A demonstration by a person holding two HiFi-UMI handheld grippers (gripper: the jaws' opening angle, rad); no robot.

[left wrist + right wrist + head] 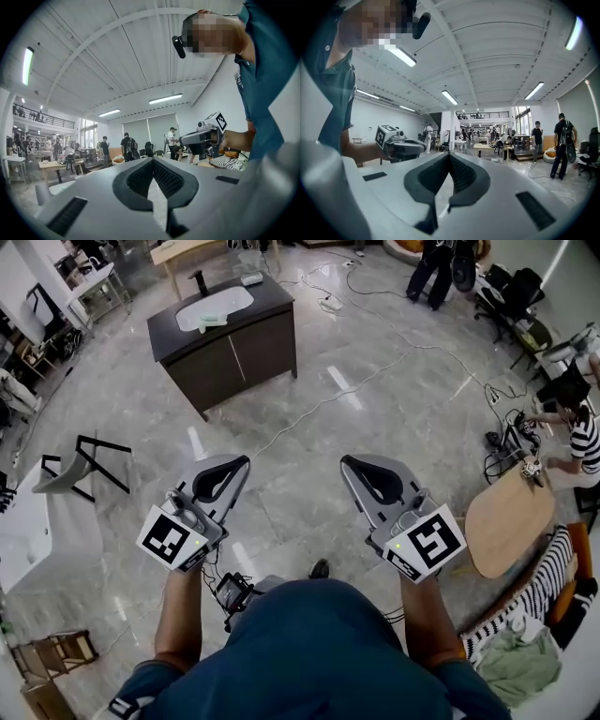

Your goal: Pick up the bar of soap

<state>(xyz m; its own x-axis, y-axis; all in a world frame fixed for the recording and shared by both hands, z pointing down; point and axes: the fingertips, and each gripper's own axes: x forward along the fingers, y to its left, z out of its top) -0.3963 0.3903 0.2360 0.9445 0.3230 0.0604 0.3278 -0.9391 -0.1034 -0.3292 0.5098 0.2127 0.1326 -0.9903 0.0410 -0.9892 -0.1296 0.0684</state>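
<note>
Left gripper (242,463) and right gripper (346,462), jaws pressed together on nothing, are carried level, apparently for the approach. The likely soap (214,322) waits well ahead on the counter (273,297), at the basin (223,302) front edge.

Left gripper (243,463) and right gripper (346,463) side by side, level, pointing far, jaws together, both empty.
</note>
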